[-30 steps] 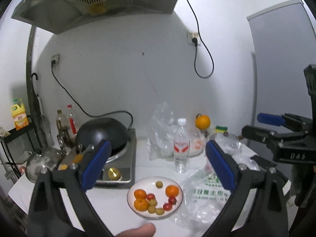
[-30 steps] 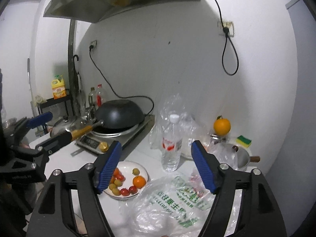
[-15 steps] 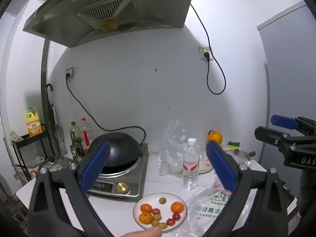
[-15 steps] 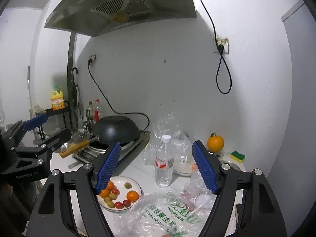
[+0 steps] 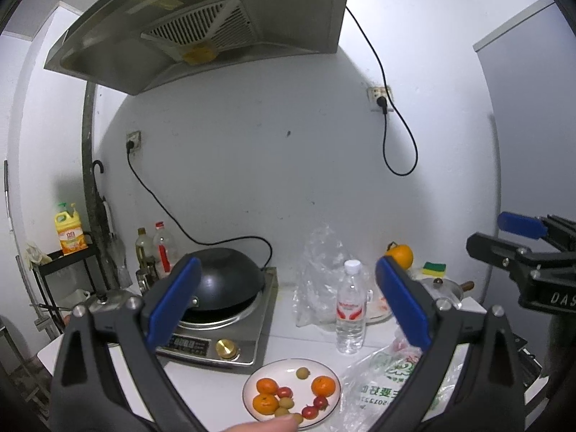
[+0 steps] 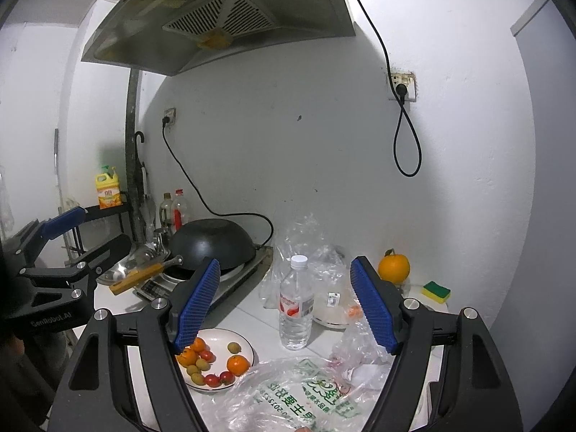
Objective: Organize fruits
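Left gripper [image 5: 288,309]: we hold it high above the counter, jaws spread wide, nothing between them.
Right gripper [image 6: 288,306]: likewise raised, wide apart and empty.
Fruit: three mandarins, red cherry tomatoes and small yellow-green fruits lie mixed on the white plate [image 5: 252,385]; one orange [image 6: 394,267] sits well apart by the wall.
Bag [image 6: 302,392]: crumpled plastic touches the plate's right rim.
Stage: we judge this fits fruit gathered on the plate or fruit yet to be sorted; we cannot tell which.
Care: if we pick any fruit, we come down straight, squeeze tomatoes gently, and keep clear of the bottle [image 6: 295,309] and the bag.
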### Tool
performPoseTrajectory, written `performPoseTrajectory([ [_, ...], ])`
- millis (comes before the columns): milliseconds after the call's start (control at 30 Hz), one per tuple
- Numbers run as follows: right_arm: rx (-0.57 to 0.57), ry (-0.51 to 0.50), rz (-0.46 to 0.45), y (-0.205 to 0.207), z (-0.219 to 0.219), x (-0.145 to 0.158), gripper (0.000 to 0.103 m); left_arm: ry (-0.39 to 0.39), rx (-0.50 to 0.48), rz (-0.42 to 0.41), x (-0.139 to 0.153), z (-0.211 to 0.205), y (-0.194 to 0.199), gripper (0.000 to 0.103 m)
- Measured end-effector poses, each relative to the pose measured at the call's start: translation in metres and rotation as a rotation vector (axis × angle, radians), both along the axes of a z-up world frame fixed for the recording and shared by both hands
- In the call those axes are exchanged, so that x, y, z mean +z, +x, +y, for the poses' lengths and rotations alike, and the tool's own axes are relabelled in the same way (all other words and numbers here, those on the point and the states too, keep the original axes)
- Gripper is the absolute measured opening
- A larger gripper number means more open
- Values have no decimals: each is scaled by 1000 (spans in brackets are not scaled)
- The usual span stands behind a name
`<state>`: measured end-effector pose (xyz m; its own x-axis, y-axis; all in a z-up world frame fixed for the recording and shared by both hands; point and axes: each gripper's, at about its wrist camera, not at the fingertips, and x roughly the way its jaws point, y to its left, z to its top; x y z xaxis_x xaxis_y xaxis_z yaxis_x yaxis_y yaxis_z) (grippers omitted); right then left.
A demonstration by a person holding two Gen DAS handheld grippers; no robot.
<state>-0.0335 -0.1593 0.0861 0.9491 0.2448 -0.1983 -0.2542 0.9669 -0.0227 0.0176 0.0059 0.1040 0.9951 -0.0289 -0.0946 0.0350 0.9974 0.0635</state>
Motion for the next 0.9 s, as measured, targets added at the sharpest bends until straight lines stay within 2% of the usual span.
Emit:
performPoseTrajectory([
  [900,9,7,18,15,-6,-2,78,6,13,24,-6,-14,13,99],
])
